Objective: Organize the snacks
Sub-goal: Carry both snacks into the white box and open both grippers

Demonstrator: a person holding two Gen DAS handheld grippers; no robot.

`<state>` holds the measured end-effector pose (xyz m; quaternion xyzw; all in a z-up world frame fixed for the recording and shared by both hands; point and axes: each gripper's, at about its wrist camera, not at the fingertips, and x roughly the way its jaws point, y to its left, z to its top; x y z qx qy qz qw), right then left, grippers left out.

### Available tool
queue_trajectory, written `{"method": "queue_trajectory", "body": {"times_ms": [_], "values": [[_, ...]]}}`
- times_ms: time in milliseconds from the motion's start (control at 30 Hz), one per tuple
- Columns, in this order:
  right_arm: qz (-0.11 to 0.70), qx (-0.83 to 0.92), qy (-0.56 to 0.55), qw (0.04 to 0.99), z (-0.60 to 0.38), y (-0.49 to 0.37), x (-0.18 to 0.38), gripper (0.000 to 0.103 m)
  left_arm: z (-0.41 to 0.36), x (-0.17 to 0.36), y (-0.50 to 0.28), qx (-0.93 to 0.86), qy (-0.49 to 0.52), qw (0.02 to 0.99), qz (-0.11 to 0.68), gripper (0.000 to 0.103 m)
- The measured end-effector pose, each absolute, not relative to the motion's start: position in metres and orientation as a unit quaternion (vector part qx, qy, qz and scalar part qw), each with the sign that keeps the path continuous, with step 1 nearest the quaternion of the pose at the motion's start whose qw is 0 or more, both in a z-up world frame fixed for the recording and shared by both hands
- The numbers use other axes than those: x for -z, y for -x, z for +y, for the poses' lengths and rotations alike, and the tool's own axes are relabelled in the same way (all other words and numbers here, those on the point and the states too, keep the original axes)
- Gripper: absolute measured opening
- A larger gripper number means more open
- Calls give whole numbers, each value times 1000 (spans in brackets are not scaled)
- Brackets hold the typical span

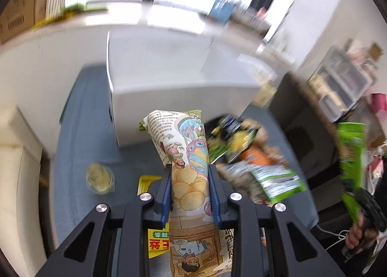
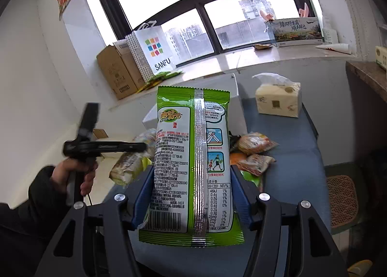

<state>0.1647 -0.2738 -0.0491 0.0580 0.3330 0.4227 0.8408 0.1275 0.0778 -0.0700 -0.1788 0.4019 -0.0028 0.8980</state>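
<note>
- The left gripper (image 1: 189,181), black-armed with blue pads, is clamped on a tall cartoon-printed crisp packet (image 1: 186,156), which stands lengthwise between the pads above the blue table (image 1: 79,131).
- The right gripper (image 2: 192,188) is clamped on a green-and-white foil seaweed snack bag (image 2: 193,156), held upright with its silver back seam and nutrition panel facing the camera.
- A heap of loose snack packets (image 1: 251,163) lies on the table just right of the crisp packet; a yellow sachet (image 1: 145,181) sits under the left gripper and a small clear-wrapped round cake (image 1: 100,177) lies to its left.
- A white box (image 1: 169,88) stands on the table behind the snacks.
- A cream tissue pack (image 2: 278,99) rests at the table's far right corner.
- Cardboard cartons (image 2: 116,71) and a white paper shopping bag (image 2: 154,51) line the windowsill.
- The person's left hand (image 2: 72,173), in a dark sleeve, grips the left tool's handle.
</note>
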Motion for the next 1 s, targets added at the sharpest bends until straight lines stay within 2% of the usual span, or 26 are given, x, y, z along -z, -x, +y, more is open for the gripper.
{"method": "queue_trajectory", "body": {"times_ms": [200, 367, 667, 900, 933, 967, 1000], "values": [[334, -423, -58, 840, -243, -177, 44, 65, 82, 25, -103, -3, 156, 938, 309, 30], [334, -417, -42, 845, -203, -208, 27, 65, 101, 0, -125, -17, 162, 948, 275, 30], [351, -383, -14, 854, -112, -309, -1, 65, 138, -20, -218, -31, 156, 949, 272, 30], [391, -332, 51, 857, -51, -386, 21, 65, 161, 2, -287, -58, 130, 942, 305, 30], [393, -335, 53, 855, -47, -391, 24, 66, 162, 6, -291, -62, 127, 942, 305, 31], [395, -331, 54, 855, -44, -397, 28, 73, 165, 9, -296, -67, 126, 942, 305, 34], [398, -319, 55, 858, -43, -401, 30, 77, 169, 12, -298, -69, 131, 939, 310, 42]]}}
